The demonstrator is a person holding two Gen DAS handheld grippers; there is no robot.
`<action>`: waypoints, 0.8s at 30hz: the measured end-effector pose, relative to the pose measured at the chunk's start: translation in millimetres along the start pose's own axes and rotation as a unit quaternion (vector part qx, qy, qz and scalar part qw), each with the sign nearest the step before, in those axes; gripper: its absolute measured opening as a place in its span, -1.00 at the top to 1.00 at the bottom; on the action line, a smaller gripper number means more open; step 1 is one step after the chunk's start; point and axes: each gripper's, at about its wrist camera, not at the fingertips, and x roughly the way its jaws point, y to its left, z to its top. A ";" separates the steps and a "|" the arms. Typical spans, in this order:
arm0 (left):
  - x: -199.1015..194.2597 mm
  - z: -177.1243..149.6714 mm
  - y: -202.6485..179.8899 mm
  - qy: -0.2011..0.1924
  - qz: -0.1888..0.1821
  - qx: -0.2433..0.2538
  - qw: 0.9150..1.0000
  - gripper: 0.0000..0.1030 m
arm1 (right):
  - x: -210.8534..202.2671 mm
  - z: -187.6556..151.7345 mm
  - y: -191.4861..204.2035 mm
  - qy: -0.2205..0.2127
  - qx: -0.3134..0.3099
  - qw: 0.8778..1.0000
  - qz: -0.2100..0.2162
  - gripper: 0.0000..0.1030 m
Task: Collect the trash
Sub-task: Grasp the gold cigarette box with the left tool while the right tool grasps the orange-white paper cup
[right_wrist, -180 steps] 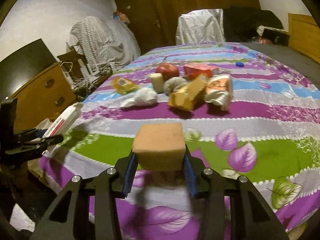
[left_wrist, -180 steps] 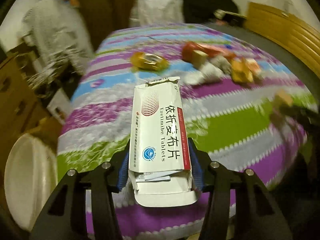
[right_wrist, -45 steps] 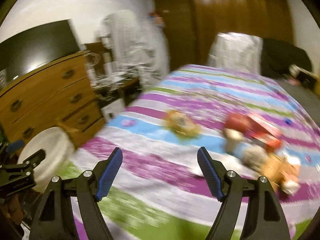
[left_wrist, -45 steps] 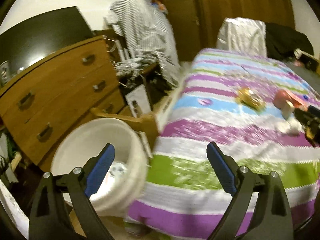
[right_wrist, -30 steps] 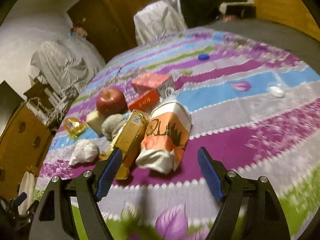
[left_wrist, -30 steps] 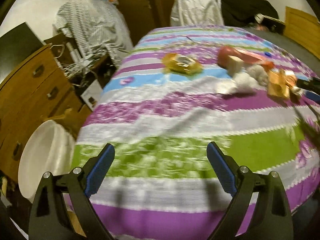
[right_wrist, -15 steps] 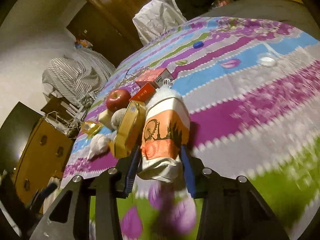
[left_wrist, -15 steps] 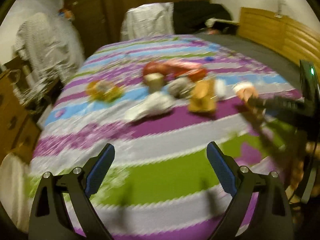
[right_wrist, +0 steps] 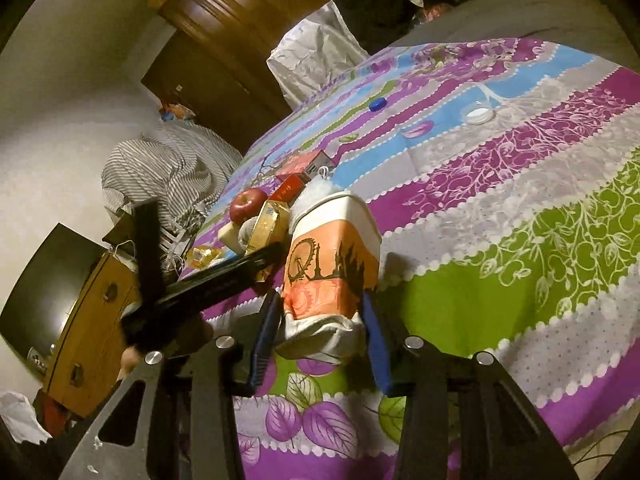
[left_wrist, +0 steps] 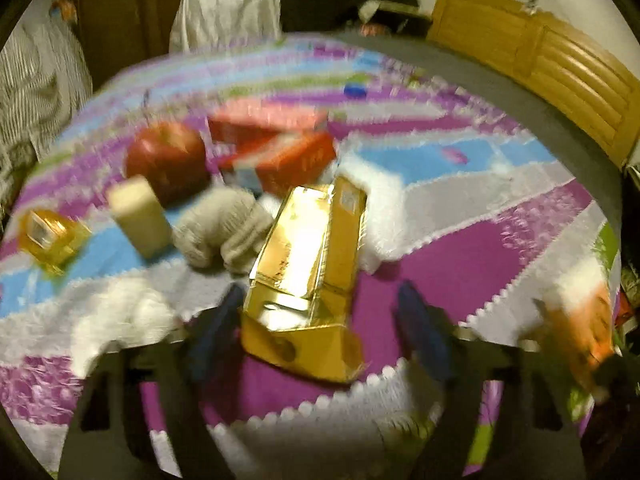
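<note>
Right hand-held gripper (right_wrist: pixel 318 330): clamped on a crushed orange paper cup (right_wrist: pixel 330 264), lifted over the bed (right_wrist: pixel 520 200).
Left hand-held gripper (left_wrist: pixel 320 332): jaws apart around the gold carton (left_wrist: pixel 308 264) on the bed.
Beyond the carton: grey sock (left_wrist: pixel 224 228), apple (left_wrist: pixel 166 160), red boxes (left_wrist: pixel 280 148).
Left of the carton: white tissue wad (left_wrist: pixel 120 320), touching the gripper's finger.

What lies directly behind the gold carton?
Behind the gold carton: red boxes, a white fluffy item and grey gloves beside it. The carton hides what lies beneath it.
</note>
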 end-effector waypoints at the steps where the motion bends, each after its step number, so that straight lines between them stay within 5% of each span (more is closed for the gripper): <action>1: 3.3 0.4 2.1 0.006 -0.009 -0.007 1.000 -0.07 | -0.5 0.1 -0.8 0.000 0.001 1.000 0.002 0.17; 10: -109.8 -61.2 18.1 -0.075 -0.011 -0.014 0.997 -0.03 | 0.0 -4.7 31.3 0.004 -0.055 0.998 0.005 0.17; 14: -166.6 -109.8 61.2 -0.092 0.053 -0.059 0.993 -0.03 | 12.7 -17.9 51.9 0.029 -0.083 0.996 0.015 0.17; 19: -191.9 -160.6 106.6 -0.108 0.215 -0.053 0.969 -0.04 | 33.5 -30.3 74.9 0.051 -0.111 0.992 0.014 0.17; 24: -159.8 -189.7 131.9 -0.038 0.225 -0.060 0.972 -0.13 | 49.0 -48.8 93.7 0.068 -0.164 0.984 -0.026 0.15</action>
